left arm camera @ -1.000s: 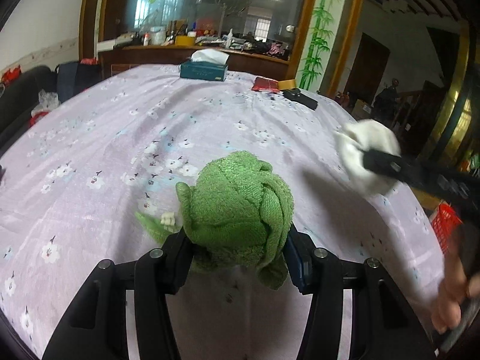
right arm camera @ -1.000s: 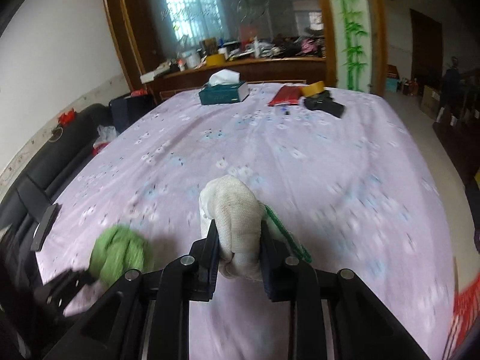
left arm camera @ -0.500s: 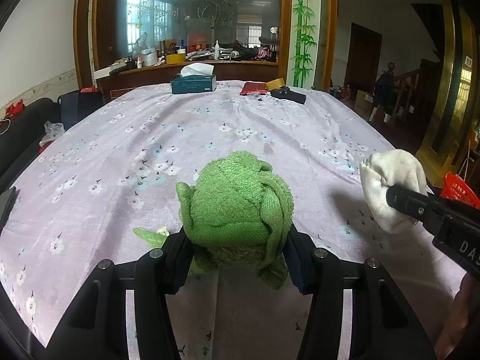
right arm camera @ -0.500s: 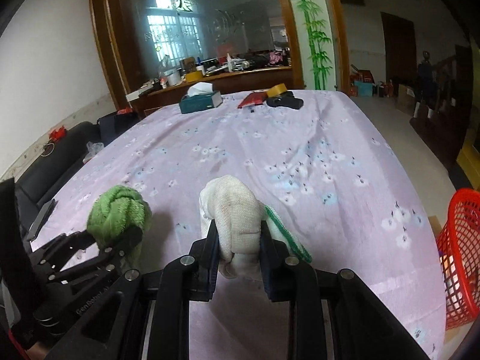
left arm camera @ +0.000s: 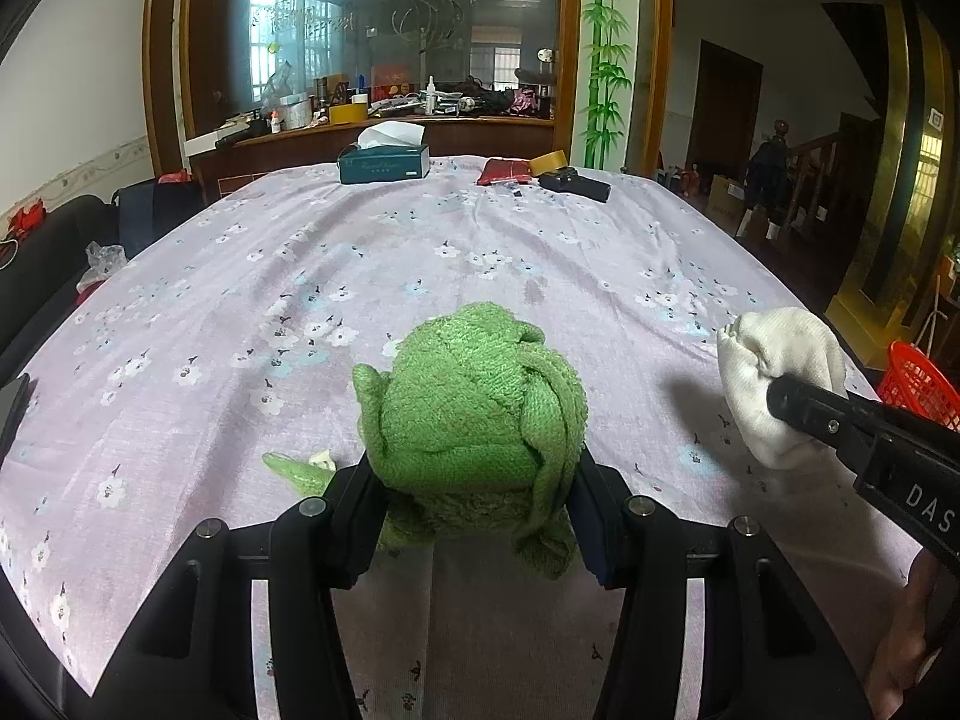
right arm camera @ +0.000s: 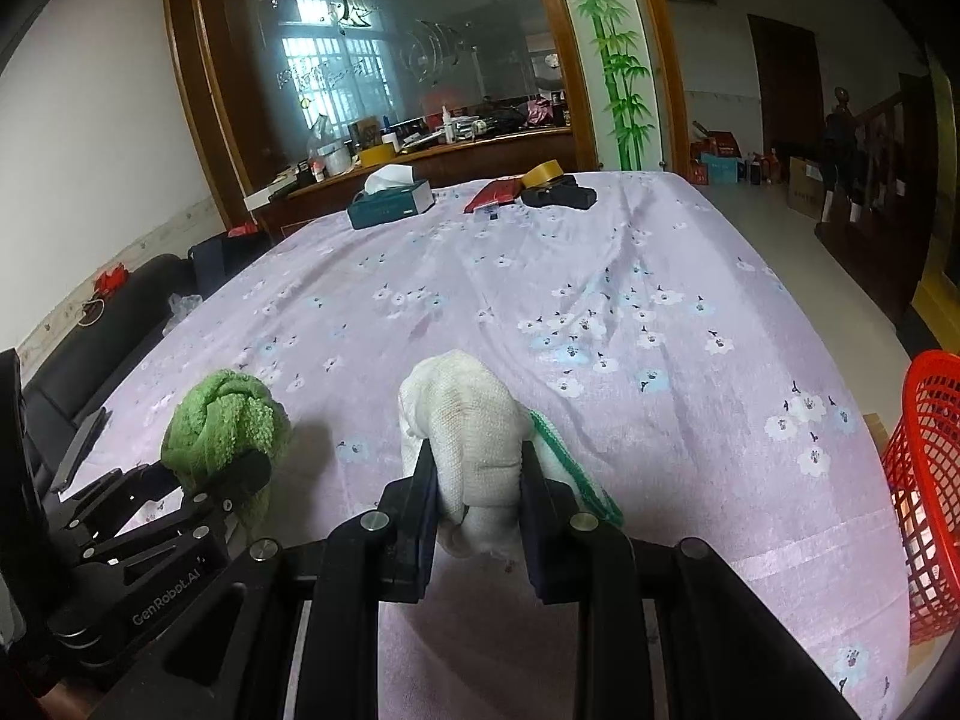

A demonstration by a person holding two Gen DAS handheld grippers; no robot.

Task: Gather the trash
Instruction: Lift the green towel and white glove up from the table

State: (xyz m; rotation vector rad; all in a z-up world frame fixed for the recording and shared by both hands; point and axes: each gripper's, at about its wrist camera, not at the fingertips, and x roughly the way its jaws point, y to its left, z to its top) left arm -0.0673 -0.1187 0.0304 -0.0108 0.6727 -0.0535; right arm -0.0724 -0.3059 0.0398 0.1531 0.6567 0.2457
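The left gripper (left arm camera: 474, 516) is clamped on a balled green cloth (left arm camera: 474, 402), held above the floral tablecloth (left arm camera: 300, 276). To its right, the right gripper (right arm camera: 477, 480) is clamped on a balled white cloth (right arm camera: 468, 420). A red basket (right arm camera: 924, 480) stands beyond the right gripper's right side, off the table edge.

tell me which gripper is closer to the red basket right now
Right. The right gripper, shut on the white cloth ball, is on the side of the table next to the red basket. The left gripper, clamping the green cloth ball, sits farther across the table from it.
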